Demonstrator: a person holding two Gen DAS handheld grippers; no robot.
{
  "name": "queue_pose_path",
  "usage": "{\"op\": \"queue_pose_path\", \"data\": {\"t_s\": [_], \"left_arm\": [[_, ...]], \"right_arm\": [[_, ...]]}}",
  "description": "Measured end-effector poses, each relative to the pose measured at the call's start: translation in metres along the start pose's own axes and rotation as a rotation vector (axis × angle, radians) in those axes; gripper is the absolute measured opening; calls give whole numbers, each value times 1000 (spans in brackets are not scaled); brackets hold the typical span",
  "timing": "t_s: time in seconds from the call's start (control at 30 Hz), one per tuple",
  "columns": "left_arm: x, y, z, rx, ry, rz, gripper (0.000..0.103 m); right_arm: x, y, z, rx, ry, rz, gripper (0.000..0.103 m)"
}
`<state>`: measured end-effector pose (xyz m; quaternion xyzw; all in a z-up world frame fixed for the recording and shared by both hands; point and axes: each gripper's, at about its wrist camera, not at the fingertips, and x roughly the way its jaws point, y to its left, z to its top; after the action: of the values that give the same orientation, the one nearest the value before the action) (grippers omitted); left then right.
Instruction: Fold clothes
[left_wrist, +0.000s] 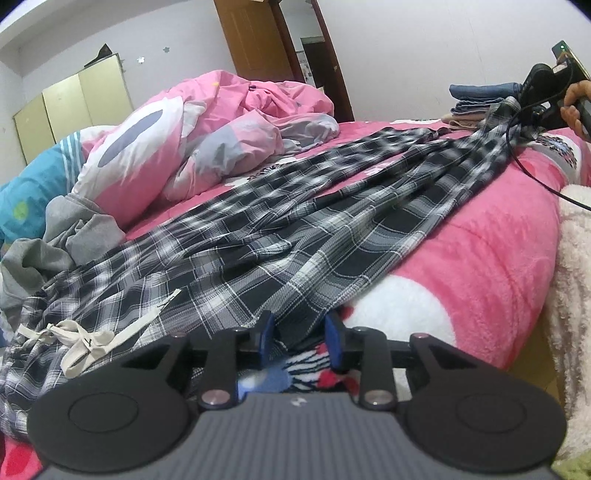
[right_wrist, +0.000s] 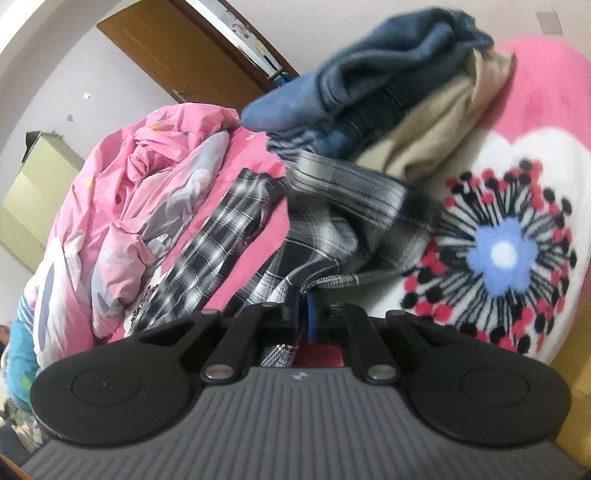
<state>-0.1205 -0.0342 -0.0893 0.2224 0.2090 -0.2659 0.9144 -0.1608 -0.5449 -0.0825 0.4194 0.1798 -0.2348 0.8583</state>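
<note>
Two tongs in play over a bed (left_wrist: 491, 243) with a pink fleece cover. Plaid trousers (left_wrist: 295, 221), black, grey and white check, lie stretched lengthwise across that cover, waistband end with a cream drawstring (left_wrist: 85, 339) near the left wrist camera, leg ends running off toward the far right.

Left tongs (left_wrist: 301, 334): blue pads partly spread, the near edge of the plaid cloth lying just at or between them; whether the pads actually press on it cannot be told.

Right tongs (right_wrist: 303, 314): pressed together, pinching a hem edge of the plaid trousers, with cloth bunched and slightly blurred right in front. In the left wrist view a hand (left_wrist: 574, 107) grips this tool at the far right, leg ends lifted up to it, a black cable (left_wrist: 524, 162) trailing down over the bed.

Folded pile (right_wrist: 388, 96) of blue and beige clothes sits just behind the right tongs. Crumpled pink duvet (left_wrist: 207, 125) heaped on the far left side of the bed. Grey garment (left_wrist: 55, 243) bunched beside the waistband. Brown door (left_wrist: 255, 37) and yellow-green wardrobe (left_wrist: 74, 103) at the back wall.
</note>
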Motion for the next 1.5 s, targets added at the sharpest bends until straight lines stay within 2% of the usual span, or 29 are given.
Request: {"op": "queue_pose_path", "data": {"t_s": [0.37, 0.57, 0.63, 0.7, 0.77, 0.8, 0.83, 1.0, 1.1, 1.17, 1.3, 1.43, 1.5], "left_arm": [[-2, 1, -1, -14, -1, 3, 31], [-3, 0, -2, -14, 0, 10, 33], [-4, 0, -2, -15, 1, 13, 33], [-5, -1, -2, -11, 0, 17, 33], [-5, -1, -2, -17, -2, 20, 29], [-5, 0, -2, -21, -4, 22, 15], [-5, 0, -2, -24, -5, 23, 3], [-21, 4, 5, -44, -57, 32, 1], [-33, 11, 9, -53, -64, -3, 1], [-39, 16, 9, -63, -62, -37, 1], [-44, 20, 2, -88, -32, -99, 1], [-57, 28, 2, -110, -34, -131, 1], [-56, 29, -3, -121, -9, -149, 2]], "right_arm": [[-4, -4, -1, 32, 11, -5, 3], [8, -25, -5, 174, 75, 27, 11], [12, -30, -8, 201, 96, 35, 19], [15, -33, -11, 208, 98, 54, 19], [16, -31, -13, 195, 94, 73, 20], [16, -29, -13, 171, 91, 74, 14], [15, -26, -13, 144, 87, 72, 3], [-9, 1, -4, 15, 26, 83, 2], [-33, 15, 5, -47, -17, 102, 2], [-42, 13, 7, -67, -11, 87, 2], [-39, -3, 1, -56, 59, -3, 2], [-56, -4, -1, -46, 38, 30, 2], [-61, -7, -4, -54, 37, 23, 2]]}}
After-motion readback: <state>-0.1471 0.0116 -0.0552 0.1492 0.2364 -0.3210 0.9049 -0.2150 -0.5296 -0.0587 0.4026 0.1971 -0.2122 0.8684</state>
